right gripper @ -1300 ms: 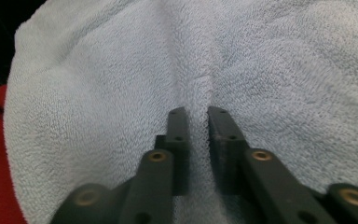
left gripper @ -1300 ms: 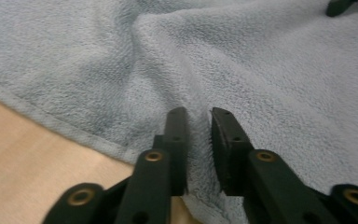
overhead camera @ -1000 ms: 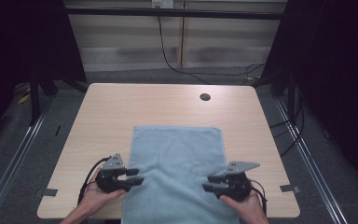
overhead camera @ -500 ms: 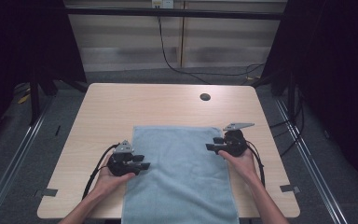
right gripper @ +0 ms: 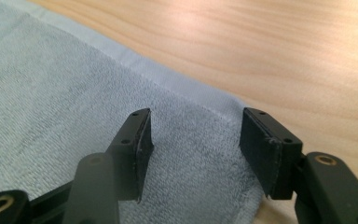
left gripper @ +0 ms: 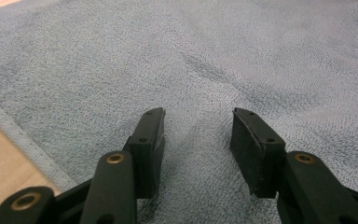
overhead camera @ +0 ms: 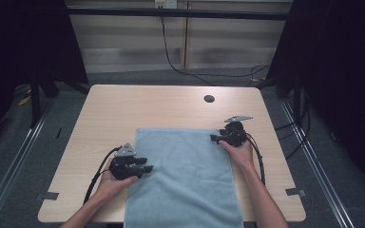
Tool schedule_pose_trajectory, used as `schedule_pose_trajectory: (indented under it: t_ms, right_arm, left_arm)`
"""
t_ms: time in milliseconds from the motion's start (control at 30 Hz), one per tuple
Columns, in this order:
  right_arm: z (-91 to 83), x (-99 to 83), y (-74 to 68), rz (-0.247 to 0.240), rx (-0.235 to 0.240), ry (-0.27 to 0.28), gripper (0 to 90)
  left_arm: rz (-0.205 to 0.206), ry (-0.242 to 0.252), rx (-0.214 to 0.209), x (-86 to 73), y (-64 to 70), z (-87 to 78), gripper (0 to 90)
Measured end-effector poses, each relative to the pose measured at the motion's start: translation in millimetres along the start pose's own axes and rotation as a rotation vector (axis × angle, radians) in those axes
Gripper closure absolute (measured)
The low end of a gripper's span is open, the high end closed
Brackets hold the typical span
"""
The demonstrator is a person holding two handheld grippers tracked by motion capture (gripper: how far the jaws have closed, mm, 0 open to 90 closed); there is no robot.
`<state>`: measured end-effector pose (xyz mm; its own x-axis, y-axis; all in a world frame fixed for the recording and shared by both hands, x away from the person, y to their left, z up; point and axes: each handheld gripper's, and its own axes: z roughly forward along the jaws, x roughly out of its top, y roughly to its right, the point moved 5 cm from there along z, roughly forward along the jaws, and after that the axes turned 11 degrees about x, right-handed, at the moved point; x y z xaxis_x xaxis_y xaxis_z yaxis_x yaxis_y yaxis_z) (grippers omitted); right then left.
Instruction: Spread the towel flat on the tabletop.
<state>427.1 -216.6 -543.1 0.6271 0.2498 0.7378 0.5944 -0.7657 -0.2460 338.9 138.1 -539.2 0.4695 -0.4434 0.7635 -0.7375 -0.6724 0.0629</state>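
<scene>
Towel (overhead camera: 183, 178) flat on surface (overhead camera: 123, 109), long axis 12–6. Right tongs (overhead camera: 215, 138) spread over its 1 o'clock corner; left tongs (overhead camera: 148, 168) spread at 9 o'clock edge, nothing pinched.

Tongs (right gripper: 193, 140) gape over towel (right gripper: 51, 102) corner — table (right gripper: 261, 51) beyond.

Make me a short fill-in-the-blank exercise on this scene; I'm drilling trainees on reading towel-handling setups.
1. The cloth spread on the wooden table is a light ____ towel.
2. The right claw is at the towel's far ____ corner, its jaws apart.
3. The left claw sits over the towel's ____ edge, jaws apart and holding nothing.
4. The small dark round hole lies on the table's ____ side, beyond the towel.

Missing words: blue; right; left; far
</scene>
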Motion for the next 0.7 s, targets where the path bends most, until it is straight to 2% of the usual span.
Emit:
schedule_pose_trajectory:
  t_ms: [67,100,167,267,333,400,467,500,533,600,700]
  right_arm:
    - [0.6,-2.1,-3.6,-0.03,-0.033,-0.007,47.6]
    - [0.3,-3.1,-5.7,-0.053,-0.049,-0.016,52.2]
    - [-3.0,-5.8,-9.0,-0.058,-0.031,-0.018,66.1]
    - [-9.2,-12.8,-13.5,-0.058,0.014,-0.011,80.2]
    - [-13.7,-16.9,-16.6,-0.043,0.034,-0.018,83.7]
    - [-17.8,-21.6,-22.7,-0.046,0.044,-0.029,84.6]
    - [-22.9,-27.5,-30.9,-0.054,0.053,-0.04,85.2]
    - [-25.6,-30.9,-35.6,-0.053,0.059,-0.042,85.2]
    - [-28.5,-34.6,-40.3,-0.06,0.067,-0.045,85.3]
    - [-34.7,-41.4,-49.2,-0.074,0.071,-0.06,85.4]
    - [-43.9,-50.4,-59.4,-0.103,0.083,-0.086,85.5]
  left_arm:
    - [0.0,-0.002,-0.007,-0.8,-0.5,-1.0,54.4]
    - [0.001,-0.002,-0.011,-1.5,-0.1,-1.8,54.6]
    - [0.011,-0.003,-0.016,-3.4,1.8,-4.1,54.8]
    - [0.027,-0.005,-0.021,-8.0,8.2,-9.0,57.5]
    - [0.038,-0.015,-0.054,-11.9,15.2,-14.1,58.5]
    - [0.031,-0.045,-0.072,-15.9,26.4,-21.3,60.6]
    - [0.066,-0.06,-0.106,-20.9,38.8,-28.4,60.5]
    - [0.074,-0.068,-0.106,-22.3,41.8,-31.1,60.4]
    - [0.079,-0.068,-0.111,-21.3,41.4,-33.4,59.4]
    - [0.048,-0.007,-0.11,-12.8,35.1,-37.8,58.7]
    - [0.005,0.017,-0.055,3.4,14.6,-33.6,57.5]
